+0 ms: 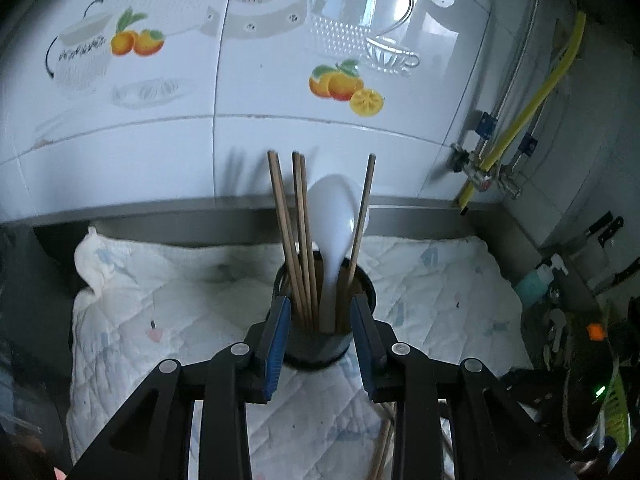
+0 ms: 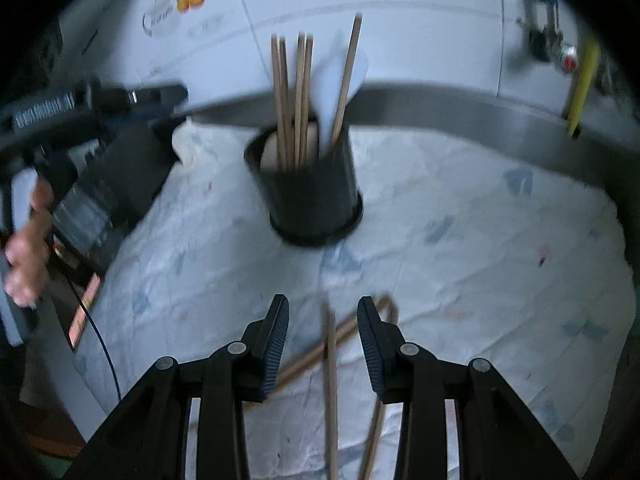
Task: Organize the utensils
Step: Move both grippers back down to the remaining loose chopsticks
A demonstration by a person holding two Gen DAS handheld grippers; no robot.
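A black utensil holder (image 1: 320, 344) stands on a white quilted cloth (image 1: 160, 320), with several wooden chopsticks (image 1: 298, 232) and a white spoon (image 1: 332, 208) upright in it. My left gripper (image 1: 320, 300) is open and empty, and the holder shows beyond its fingers. In the right wrist view the left gripper (image 2: 160, 98) hangs off to the left of the holder (image 2: 312, 196), clear of it. My right gripper (image 2: 323, 304) is open, low over loose chopsticks (image 2: 331, 360) lying crossed on the cloth. One of them runs between the fingers, untouched by the pads.
A steel ledge (image 1: 400, 208) and a tiled wall (image 1: 280, 128) stand behind the holder. Right of the cloth are a yellow hose with valves (image 1: 492, 160), a teal bottle (image 1: 534, 280) and knives (image 1: 608, 228). A person's hand (image 2: 28, 240) holds the left gripper's handle.
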